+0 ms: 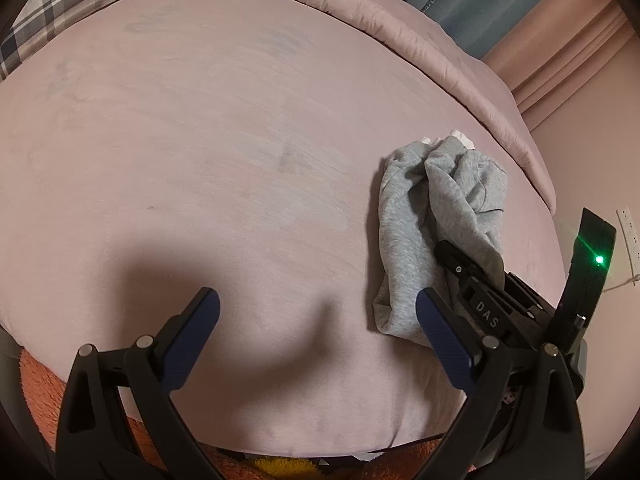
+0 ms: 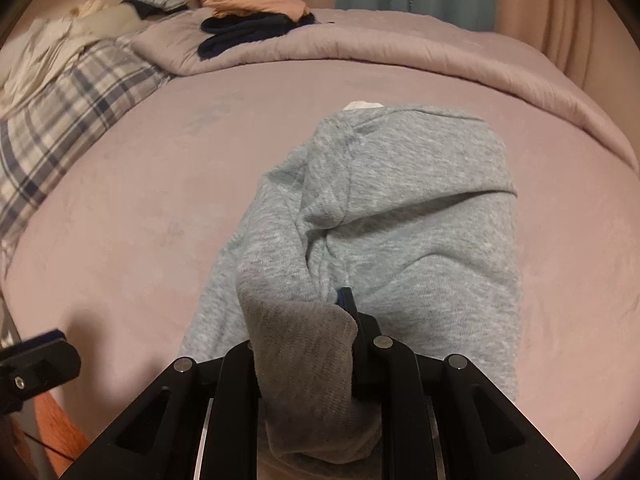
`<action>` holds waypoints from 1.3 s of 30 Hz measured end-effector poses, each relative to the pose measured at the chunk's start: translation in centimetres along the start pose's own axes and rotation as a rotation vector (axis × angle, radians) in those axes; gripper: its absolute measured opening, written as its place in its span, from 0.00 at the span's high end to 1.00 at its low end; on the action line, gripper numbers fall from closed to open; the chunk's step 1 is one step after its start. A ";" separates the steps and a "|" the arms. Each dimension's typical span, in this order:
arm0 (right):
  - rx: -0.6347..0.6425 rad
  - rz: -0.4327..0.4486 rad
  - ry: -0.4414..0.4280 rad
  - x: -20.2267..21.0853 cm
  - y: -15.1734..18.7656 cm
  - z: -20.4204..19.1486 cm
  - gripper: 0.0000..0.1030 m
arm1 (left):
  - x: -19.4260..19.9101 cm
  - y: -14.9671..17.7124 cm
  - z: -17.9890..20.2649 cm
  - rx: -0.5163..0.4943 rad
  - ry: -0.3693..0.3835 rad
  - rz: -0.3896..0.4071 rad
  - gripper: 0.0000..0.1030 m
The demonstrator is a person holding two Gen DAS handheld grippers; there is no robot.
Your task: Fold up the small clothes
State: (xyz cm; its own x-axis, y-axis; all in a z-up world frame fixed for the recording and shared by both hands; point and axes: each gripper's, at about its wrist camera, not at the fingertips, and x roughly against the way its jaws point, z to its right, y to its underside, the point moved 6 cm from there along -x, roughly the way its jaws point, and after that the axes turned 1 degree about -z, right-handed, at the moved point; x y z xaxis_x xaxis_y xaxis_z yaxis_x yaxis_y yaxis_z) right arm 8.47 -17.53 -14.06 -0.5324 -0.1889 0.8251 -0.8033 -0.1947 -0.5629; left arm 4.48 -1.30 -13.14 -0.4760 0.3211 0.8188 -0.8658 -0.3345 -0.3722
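Observation:
A small grey sweatshirt-fabric garment [image 1: 432,216] lies crumpled on the pink bed sheet [image 1: 200,140], to the right in the left wrist view; it fills the middle of the right wrist view [image 2: 400,220]. My right gripper [image 2: 340,300] is shut on the garment's near edge, with cloth draped over its fingers. In the left wrist view the right gripper [image 1: 452,254] lies on the cloth. My left gripper [image 1: 318,322] is open and empty above the bare sheet, its right finger beside the garment's near end.
A folded pink duvet [image 2: 400,52] runs along the far side of the bed sheet [image 2: 120,200], with dark blue [image 2: 244,32] and peach [image 2: 260,2] clothes on it. A plaid pillow [image 2: 72,96] lies far left. An orange rug [image 1: 40,380] shows below the bed's near edge.

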 end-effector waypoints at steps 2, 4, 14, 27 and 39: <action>0.022 -0.007 -0.016 0.3 0.0 -0.4 0.72 | 0.0 0.0 0.0 -0.004 -0.003 0.000 0.04; 0.014 -0.020 -0.065 0.5 -0.1 -0.7 0.57 | 0.0 0.0 0.2 -0.006 -0.004 0.000 0.04; -0.114 0.004 -0.276 5.1 -0.5 0.9 0.30 | 0.7 -1.0 2.5 -0.042 0.047 0.030 0.01; -0.284 0.010 -0.080 5.0 0.7 7.1 0.25 | -3.1 -3.1 9.9 -0.160 0.178 -0.051 0.01; -0.407 -0.044 -0.119 3.3 2.4 9.7 0.24 | -10.4 -2.0 5.3 -0.129 0.014 -0.139 0.00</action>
State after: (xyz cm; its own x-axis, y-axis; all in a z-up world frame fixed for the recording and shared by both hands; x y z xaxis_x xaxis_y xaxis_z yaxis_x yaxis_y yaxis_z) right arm 7.42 -27.95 -13.14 -0.4797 -0.3035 0.8233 -0.8772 0.1865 -0.4424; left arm 11.94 -8.72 -18.58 -0.3515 0.3685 0.8606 -0.9357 -0.1697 -0.3094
